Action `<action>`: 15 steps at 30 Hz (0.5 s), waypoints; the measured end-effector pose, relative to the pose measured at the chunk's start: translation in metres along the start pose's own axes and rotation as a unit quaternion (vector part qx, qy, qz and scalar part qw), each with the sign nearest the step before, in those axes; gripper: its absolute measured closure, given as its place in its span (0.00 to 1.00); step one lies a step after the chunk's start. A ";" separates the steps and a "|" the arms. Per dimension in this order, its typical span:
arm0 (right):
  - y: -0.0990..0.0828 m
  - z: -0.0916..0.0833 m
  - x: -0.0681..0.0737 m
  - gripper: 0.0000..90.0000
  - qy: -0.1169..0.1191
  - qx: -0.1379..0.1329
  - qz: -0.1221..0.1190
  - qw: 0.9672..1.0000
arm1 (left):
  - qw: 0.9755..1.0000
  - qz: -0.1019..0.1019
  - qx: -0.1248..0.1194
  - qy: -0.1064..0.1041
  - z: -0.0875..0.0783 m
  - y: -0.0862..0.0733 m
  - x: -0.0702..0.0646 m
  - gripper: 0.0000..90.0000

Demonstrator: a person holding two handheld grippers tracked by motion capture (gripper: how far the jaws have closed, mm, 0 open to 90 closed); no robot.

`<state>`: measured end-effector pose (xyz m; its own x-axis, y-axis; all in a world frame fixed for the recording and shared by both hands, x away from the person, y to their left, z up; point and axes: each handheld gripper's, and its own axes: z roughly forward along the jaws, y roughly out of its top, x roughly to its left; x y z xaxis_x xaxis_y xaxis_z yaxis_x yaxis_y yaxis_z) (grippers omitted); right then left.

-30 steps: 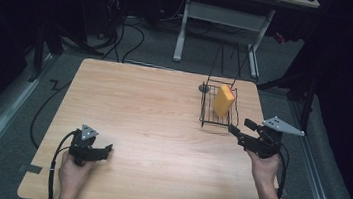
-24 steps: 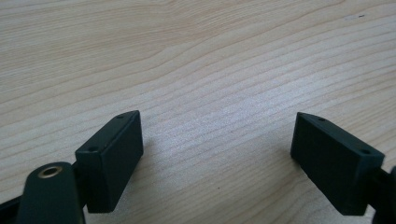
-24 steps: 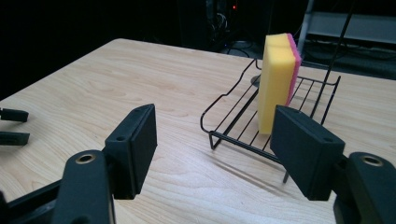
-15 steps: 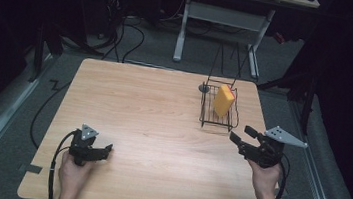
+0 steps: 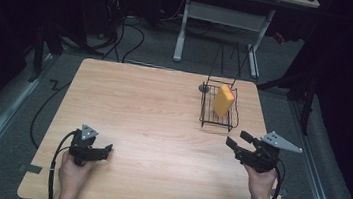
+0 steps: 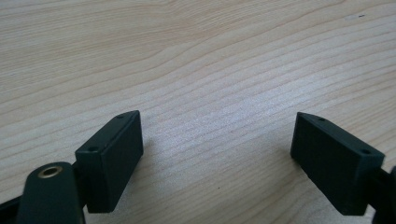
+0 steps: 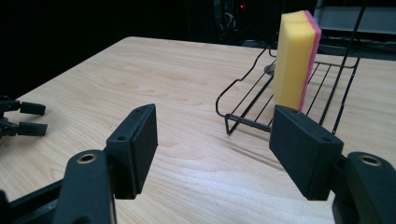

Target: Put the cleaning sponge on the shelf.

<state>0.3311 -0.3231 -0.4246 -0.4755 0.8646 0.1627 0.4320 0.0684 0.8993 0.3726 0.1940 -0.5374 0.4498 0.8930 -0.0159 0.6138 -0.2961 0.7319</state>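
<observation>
The yellow sponge [image 5: 223, 100] stood upright in the black wire rack [image 5: 206, 114] near the far right corner of the counter [image 5: 153, 112]. The right tool [image 5: 237, 139] was near the right edge, its jaws spread and empty. The left tool [image 5: 106, 149] rested near the near left corner, jaws spread over bare wood.

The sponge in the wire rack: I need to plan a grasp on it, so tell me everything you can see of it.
The sponge is a thick yellow foam block with a thin pink layer on one face. It stands upright on edge inside the black wire rack, at the table's far right, leaning slightly on the wires. It looks dry and undented. Nothing grips it; the right gripper is nearby, jaws apart and empty.
</observation>
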 end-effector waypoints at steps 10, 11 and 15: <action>-0.011 0.005 -0.001 0.37 -0.002 0.007 0.011 1.000 | 1.000 0.000 0.000 0.000 0.000 0.000 0.000 0.19; -0.012 0.006 -0.001 0.37 -0.003 0.008 0.010 1.000 | 1.000 0.000 0.000 0.000 0.000 0.000 0.000 0.19; -0.015 0.008 -0.001 0.38 0.000 0.010 0.012 1.000 | 1.000 0.000 0.000 0.000 0.000 0.000 0.000 0.19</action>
<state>0.3312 -0.3210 -0.4413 -0.4643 0.8662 0.1850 0.4584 0.0563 0.8870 0.3726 0.1940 -0.5374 0.4500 0.8929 -0.0153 0.6137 -0.2968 0.7316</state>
